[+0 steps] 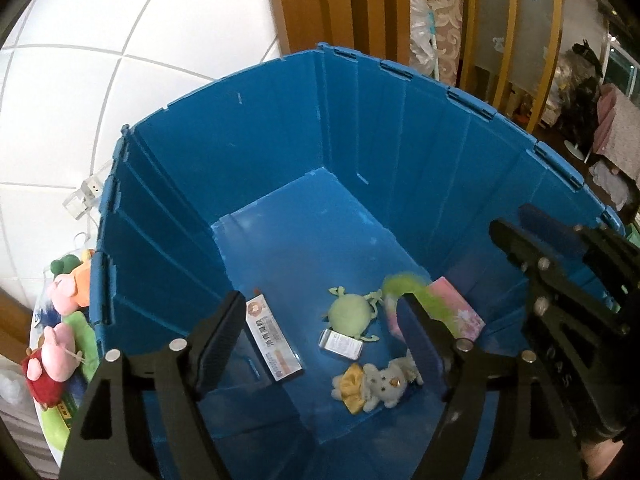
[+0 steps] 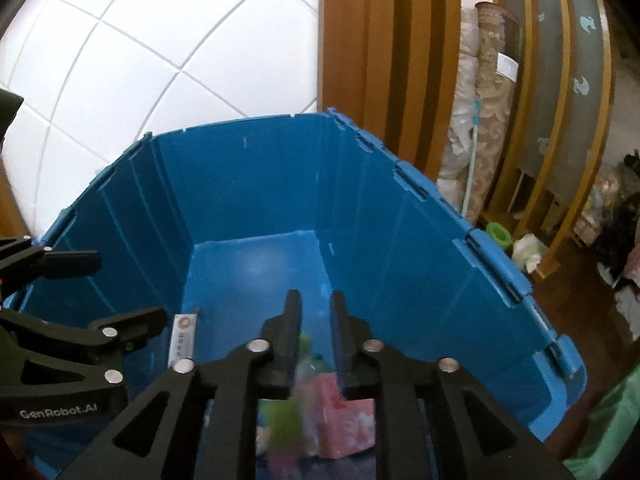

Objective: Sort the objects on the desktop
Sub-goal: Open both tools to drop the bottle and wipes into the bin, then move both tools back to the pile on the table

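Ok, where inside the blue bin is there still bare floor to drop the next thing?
The far half of the blue bin floor is bare, up to the back wall. The near end is crowded: long white box, green plush, pink packet, grey teddy.

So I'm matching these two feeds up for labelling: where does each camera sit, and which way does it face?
Left wrist: on the left gripper, looking down into the blue bin; its wide-open fingers and the right gripper show.
Right wrist: on the right gripper, looking down into the same bin; its own fingers, with nothing between them, and the left gripper at the left edge show.
Shared: the bin, white box, pink box.
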{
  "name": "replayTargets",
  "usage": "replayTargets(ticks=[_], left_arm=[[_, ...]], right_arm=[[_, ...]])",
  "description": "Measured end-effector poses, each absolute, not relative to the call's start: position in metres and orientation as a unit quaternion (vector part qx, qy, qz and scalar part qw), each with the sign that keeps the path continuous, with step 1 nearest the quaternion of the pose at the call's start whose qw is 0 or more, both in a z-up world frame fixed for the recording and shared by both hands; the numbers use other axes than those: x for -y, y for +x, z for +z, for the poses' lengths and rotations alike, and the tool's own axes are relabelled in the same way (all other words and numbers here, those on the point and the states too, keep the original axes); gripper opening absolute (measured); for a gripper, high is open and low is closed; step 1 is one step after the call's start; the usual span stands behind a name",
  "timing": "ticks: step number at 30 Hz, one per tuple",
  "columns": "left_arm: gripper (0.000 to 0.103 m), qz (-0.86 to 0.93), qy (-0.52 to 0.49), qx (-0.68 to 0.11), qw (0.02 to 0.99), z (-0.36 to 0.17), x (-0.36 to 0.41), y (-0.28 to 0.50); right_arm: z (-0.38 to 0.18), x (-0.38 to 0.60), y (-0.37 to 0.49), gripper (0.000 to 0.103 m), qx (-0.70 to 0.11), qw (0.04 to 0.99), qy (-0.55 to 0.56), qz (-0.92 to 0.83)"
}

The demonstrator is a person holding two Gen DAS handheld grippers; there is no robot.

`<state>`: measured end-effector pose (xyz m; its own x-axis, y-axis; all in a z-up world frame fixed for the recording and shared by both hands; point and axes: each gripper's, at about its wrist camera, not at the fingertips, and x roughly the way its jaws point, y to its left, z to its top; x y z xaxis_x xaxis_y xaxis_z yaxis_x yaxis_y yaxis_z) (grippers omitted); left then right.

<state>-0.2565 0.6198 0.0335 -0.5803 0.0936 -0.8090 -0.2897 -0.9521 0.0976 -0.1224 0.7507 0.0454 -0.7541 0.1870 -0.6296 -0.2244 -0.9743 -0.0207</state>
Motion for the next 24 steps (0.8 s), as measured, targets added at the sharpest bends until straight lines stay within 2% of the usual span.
replayTargets(ticks=[1,2,3,11,24], left_arm=[[0.077,0.884,-0.441,-0.108,0.107,0.035,-0.618,-0.255],[0.077,0.887,-0.436,-0.106,0.104,0.038,-0.615,-0.253],[0.077,0.891,-0.431,-0.098,0.106,0.042,-0.611,-0.250],[0.077,0.920,-0.378,-0.055,0.090,0.068,-0.566,-0.225],[0.077,0.948,-0.316,-0.004,-0.026,0.071,-0.442,-0.189]], right_arm=[[0.046,-0.751,-0.121,0.049,-0.027,0.113,-0.331,0.936],[0.048,-0.750,-0.119,0.066,-0.027,0.117,-0.327,0.937],[0.050,-0.750,-0.117,0.073,-0.023,0.127,-0.324,0.937],[0.077,-0.730,-0.098,0.103,-0.018,0.123,-0.278,0.952],[0.112,-0.633,-0.104,0.103,-0.036,0.005,-0.194,0.980]])
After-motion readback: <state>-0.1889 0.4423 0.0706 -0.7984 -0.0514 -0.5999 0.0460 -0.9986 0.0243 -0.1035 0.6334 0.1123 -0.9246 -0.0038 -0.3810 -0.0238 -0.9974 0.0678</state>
